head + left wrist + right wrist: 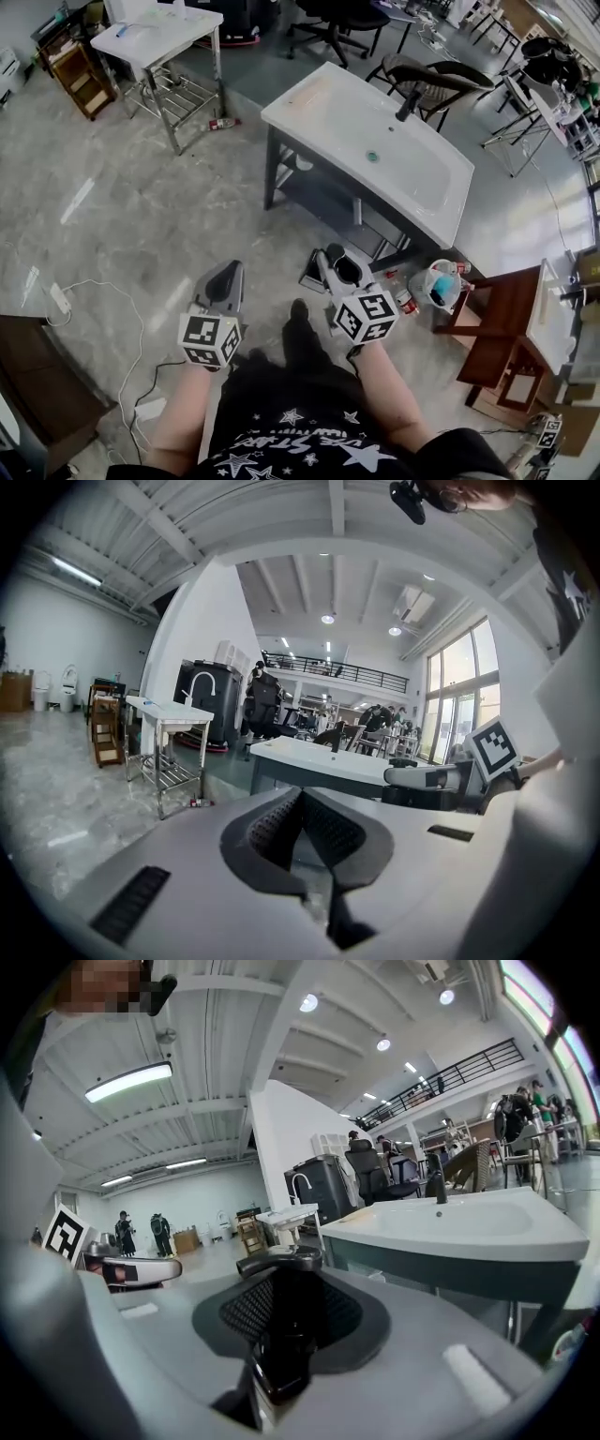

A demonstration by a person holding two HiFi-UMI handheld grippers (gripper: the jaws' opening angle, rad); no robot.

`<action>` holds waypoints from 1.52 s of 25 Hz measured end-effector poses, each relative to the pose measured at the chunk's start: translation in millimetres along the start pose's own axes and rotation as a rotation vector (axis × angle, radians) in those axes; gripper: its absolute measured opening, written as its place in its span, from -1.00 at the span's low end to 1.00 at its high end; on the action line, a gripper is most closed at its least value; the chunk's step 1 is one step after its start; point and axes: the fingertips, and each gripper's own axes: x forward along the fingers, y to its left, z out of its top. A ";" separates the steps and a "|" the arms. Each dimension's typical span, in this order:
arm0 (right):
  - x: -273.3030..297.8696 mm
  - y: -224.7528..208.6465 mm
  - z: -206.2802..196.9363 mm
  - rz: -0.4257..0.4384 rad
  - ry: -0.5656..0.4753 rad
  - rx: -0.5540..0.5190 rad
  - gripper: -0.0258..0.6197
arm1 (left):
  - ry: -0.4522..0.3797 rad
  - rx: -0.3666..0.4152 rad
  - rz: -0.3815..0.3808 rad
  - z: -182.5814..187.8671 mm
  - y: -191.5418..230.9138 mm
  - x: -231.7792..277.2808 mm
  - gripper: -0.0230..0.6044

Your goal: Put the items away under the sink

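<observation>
the left gripper (pixel 229 272) hangs at 7 o'clock in the head view, jaws brought together with nothing between them; its own view confirms the pads (pixel 281 822) meet on empty air. the right gripper (pixel 336 262), just right of centre, is clamped narrow on a dark item (pixel 346 270) with a shiny top. the white sink (pixel 309 98) stands ahead at 1 o'clock, well apart from both grippers, with the open shelf (pixel 323 199) beneath it. more items wait on the floor at 3 o'clock: a pale tub (pixel 437 286) and a red can (pixel 460 267).

likely trouble: the dark item stands tall above the pads, so a tilt of the wrist could let it swing or slip. the shelf opening is low under the basin, and the item's top or the gripper could strike the dark frame on the way in. a flat dark thing (pixel 312 274) lies on the floor between the person and the sink, and could be trodden on.

only the right gripper view shows the grip closely: the item (pixel 281 1335) sits deep between the pads, its shiny top (pixel 279 1262) clear above them. only the head view shows the shelf and the floor items. the left gripper view alone shows the right gripper side-on, at 3 o'clock.
</observation>
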 end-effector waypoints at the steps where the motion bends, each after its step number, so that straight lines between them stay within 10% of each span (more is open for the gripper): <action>1: -3.1 4.8 -5.0 -0.013 0.004 -0.001 -0.62 | 0.002 -0.008 0.005 -5.8 4.6 -8.2 -0.90; 13: 20.1 -10.0 -45.0 -0.080 0.016 0.001 -0.62 | -0.010 -0.036 0.049 -43.1 50.5 -19.1 -0.90; 38: 267.0 -221.3 -162.8 -0.246 -0.050 -0.056 -0.62 | -0.055 0.019 0.060 -151.6 149.9 254.2 -0.90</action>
